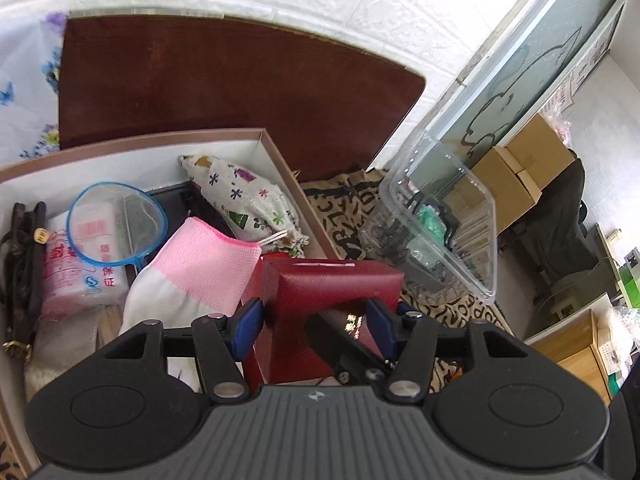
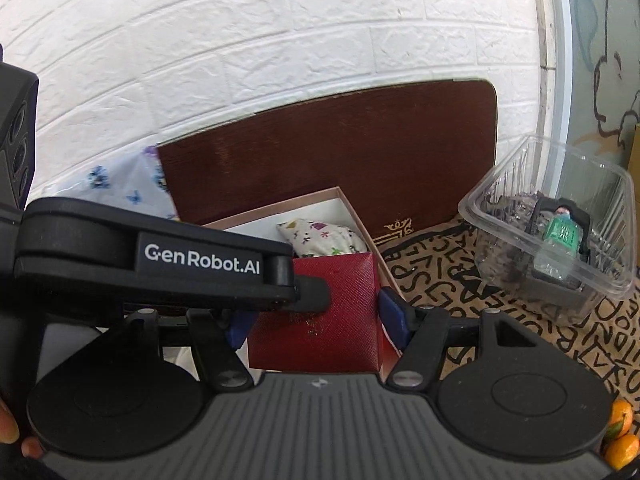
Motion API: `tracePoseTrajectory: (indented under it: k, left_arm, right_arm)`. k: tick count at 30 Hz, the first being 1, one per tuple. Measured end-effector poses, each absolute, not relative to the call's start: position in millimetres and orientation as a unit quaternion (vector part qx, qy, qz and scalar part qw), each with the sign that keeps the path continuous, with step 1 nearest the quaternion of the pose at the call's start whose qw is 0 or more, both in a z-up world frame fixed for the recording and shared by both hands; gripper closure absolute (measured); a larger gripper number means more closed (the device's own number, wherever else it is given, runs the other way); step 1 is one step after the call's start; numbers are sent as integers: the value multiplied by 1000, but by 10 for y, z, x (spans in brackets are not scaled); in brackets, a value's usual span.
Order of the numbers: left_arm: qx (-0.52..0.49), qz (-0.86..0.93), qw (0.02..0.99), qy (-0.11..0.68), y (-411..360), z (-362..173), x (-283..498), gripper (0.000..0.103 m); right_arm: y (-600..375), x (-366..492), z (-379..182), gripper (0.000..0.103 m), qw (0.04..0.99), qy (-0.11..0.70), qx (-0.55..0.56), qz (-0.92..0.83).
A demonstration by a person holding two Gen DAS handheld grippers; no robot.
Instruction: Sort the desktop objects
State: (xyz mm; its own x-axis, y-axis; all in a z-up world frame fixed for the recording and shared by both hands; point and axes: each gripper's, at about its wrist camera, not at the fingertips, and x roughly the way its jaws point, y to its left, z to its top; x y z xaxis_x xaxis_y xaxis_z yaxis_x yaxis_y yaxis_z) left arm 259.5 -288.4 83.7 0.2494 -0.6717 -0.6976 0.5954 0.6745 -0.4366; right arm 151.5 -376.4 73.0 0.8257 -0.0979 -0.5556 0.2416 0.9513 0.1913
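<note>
A red textured gift box (image 1: 328, 292) sits at the right front corner of an open cardboard storage box (image 1: 280, 152). My left gripper (image 1: 316, 320) has its blue pads on either side of the red box and is shut on it. In the right wrist view the same red box (image 2: 320, 312) lies between my right gripper's (image 2: 320, 320) pads, which also clamp it. The left gripper's arm (image 2: 160, 264) crosses in front on the left.
The storage box holds a patterned drawstring pouch (image 1: 248, 200), a pink and white glove (image 1: 200, 272), a blue-rimmed net (image 1: 116, 224), a tissue pack (image 1: 80, 272) and a dark strap (image 1: 24, 264). A clear plastic container (image 2: 560, 232) stands on the lettered mat (image 2: 460, 272). Oranges (image 2: 620, 436) lie at the right edge.
</note>
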Motion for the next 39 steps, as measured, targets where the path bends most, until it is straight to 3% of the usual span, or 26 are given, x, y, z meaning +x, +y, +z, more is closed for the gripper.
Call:
tracePoseTrajectory:
  k: [2,5,14,28,32,39]
  left_arm:
    - [-48,-405,779,476,-2882,777,2649,22]
    - [-45,-394,782,482,-2804,740,2660,14]
    - [-60,-346,791,501,-2375,675,2616,9]
    - [-51,-303,825,474,-1928,1004,2243,5]
    - [-46,-287,837,463,-1852,1121,2074,2]
    - [-41,-275,842,463,-1797,1178,1824,2]
  right_arm:
    - [-3811,1605,639,35,940,299,137,-85]
    - [-3826,1688,489,22,930,326,139,-94]
    - [-3700,1552,291,18,921,354,136,-88]
    - [-3410,1361,540,12,920,369,119,-59]
    - [-3346,1209,620,6,920,374,104,-54]
    - [-3291,881,635,6,917,383,97,-49]
